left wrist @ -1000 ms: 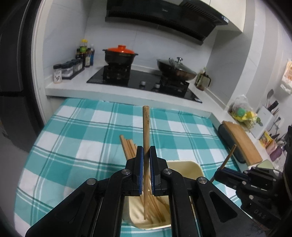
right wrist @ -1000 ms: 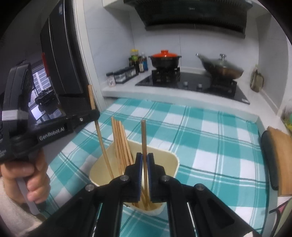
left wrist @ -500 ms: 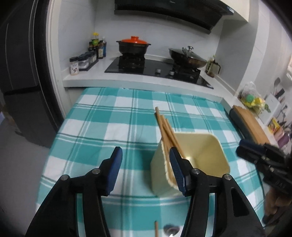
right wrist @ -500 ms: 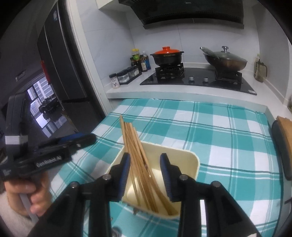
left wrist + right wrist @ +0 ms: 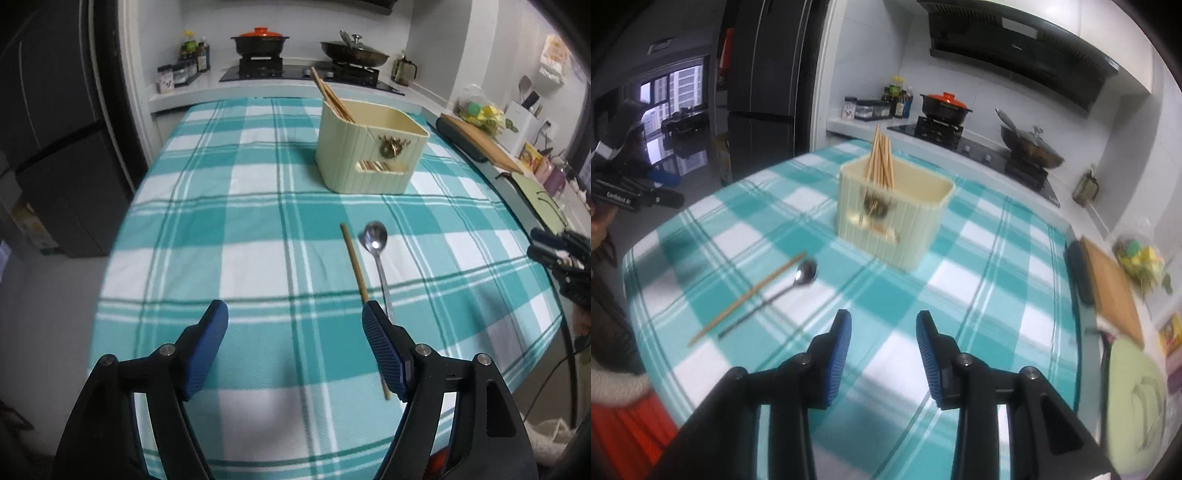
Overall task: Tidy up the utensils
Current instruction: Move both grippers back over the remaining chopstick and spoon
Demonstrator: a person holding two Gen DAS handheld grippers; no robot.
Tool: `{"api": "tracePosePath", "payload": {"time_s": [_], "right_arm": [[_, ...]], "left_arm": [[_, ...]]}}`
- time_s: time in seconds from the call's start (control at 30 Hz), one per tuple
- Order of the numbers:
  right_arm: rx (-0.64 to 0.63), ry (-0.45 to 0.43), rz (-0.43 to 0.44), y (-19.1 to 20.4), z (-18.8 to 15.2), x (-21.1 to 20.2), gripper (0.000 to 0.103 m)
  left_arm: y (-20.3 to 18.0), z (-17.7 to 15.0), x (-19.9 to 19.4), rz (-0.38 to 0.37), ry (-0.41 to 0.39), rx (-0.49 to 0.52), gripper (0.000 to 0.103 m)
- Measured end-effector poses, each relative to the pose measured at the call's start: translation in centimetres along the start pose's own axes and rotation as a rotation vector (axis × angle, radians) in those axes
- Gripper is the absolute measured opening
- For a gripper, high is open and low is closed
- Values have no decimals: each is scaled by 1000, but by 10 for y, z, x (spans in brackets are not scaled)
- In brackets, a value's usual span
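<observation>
A cream utensil holder [image 5: 354, 162] [image 5: 886, 221] stands on the teal checked tablecloth [image 5: 221, 221], with several wooden chopsticks [image 5: 332, 98] [image 5: 881, 162] leaning in it. One loose chopstick [image 5: 354, 262] [image 5: 750, 295] and a metal spoon [image 5: 375, 236] [image 5: 807, 273] lie side by side on the cloth in front of the holder. My left gripper [image 5: 293, 308] hovers over the cloth, its jaws opening wide with nothing between them; its right finger overlaps the near ends of the chopstick and spoon. My right gripper [image 5: 883, 315] is open and empty, to the right of the two utensils.
A hob with an orange-lidded pot [image 5: 260, 38] and a lidded wok [image 5: 352, 51] runs along the back counter. A wooden cutting board [image 5: 1112, 288] lies on the right counter. A dark fridge [image 5: 55, 147] stands on the left. Spice jars [image 5: 181, 72] sit by the hob.
Both grippers let go of the chopsticks they held over the holder, opened and drew back toward the table's near side. The loose chopstick and spoon came into view.
</observation>
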State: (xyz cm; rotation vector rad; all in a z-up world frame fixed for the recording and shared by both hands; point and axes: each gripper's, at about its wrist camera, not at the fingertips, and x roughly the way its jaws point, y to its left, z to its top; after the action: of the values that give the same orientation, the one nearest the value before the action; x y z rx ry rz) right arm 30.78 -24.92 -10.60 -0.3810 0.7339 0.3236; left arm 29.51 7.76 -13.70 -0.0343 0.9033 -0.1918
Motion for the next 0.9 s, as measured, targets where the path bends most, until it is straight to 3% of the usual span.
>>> {"api": "tracePosePath", "payload": {"time_s": [0.07, 0.17, 0.23, 0.3, 0.43, 0.57, 0.73, 0.9], "right_arm": [[85, 6, 19, 6, -26, -2, 37], [269, 7, 65, 12, -64, 6, 37], [334, 28, 41, 21, -80, 14, 37], [356, 43, 28, 30, -88, 17, 37], [349, 35, 39, 39, -93, 14, 37], [396, 35, 53, 37, -92, 19, 37], [435, 76, 76, 44, -88, 35, 37], [434, 124, 104, 61, -86, 47, 37]], "left_arm": [[-8, -24, 12, -37, -15, -68, 77], [-23, -44, 29, -31, 9, -122, 77], [-31, -48, 33, -53, 20, -122, 77], [-38, -50, 31, -25, 8, -78, 77], [-40, -50, 25, 67, -24, -38, 77], [-30, -54, 26, 60, -18, -98, 78], [-23, -63, 29, 118, -10, -98, 78], [-14, -66, 28, 109, -11, -133, 78]]}}
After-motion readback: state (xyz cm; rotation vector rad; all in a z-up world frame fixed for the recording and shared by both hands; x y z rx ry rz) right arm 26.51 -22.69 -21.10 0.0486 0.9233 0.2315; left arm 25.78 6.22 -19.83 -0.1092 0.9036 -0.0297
